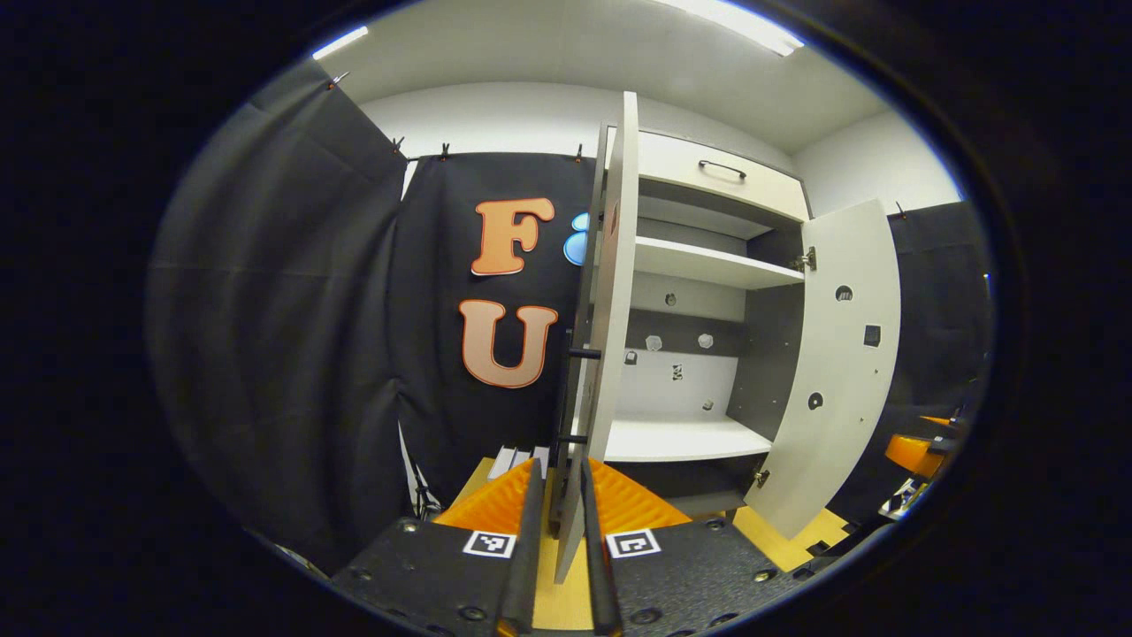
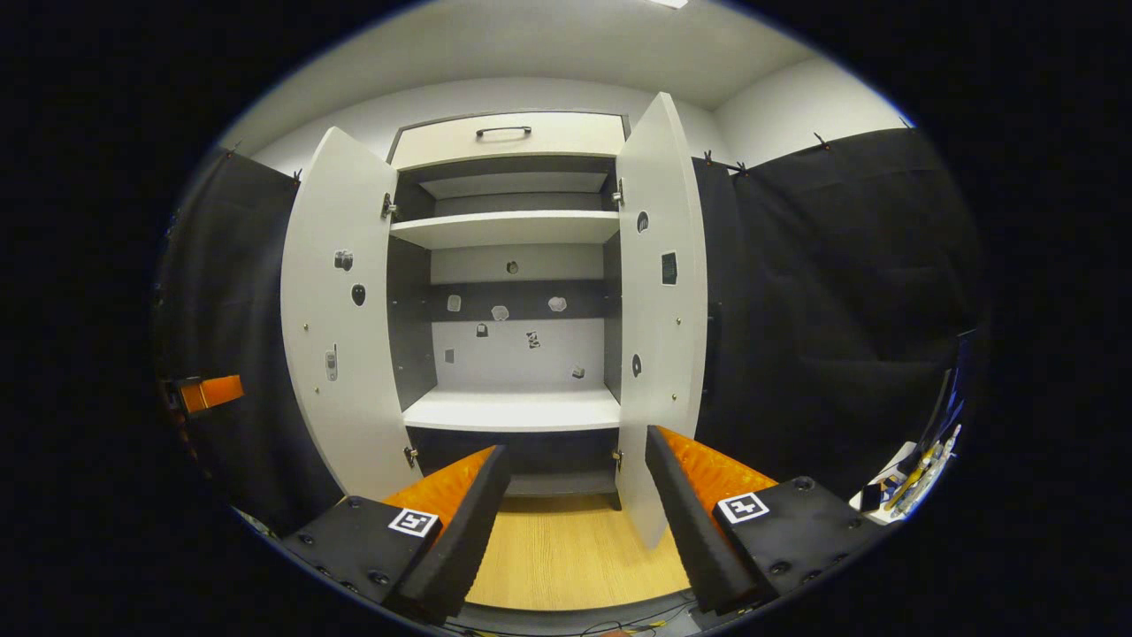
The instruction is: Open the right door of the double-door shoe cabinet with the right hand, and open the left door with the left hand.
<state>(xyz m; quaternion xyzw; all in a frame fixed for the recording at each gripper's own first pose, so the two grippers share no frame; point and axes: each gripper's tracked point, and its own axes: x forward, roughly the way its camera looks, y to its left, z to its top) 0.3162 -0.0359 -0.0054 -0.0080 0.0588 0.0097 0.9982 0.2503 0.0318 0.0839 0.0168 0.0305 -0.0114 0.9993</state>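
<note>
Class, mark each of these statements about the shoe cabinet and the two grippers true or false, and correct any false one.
1. Both doors of the shoe cabinet are open. True.
2. The left gripper has its fingers closed on the edge of the left door. True.
3. The right gripper is shut on the right door. False: its fingers are spread apart and hold nothing.
4. Shoes fill the lower shelf. False: it is bare.
5. A drawer with a dark handle sits above the doors. True.

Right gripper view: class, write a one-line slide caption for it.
Open right gripper faces the shoe cabinet, left door and right door both swung open.
</note>
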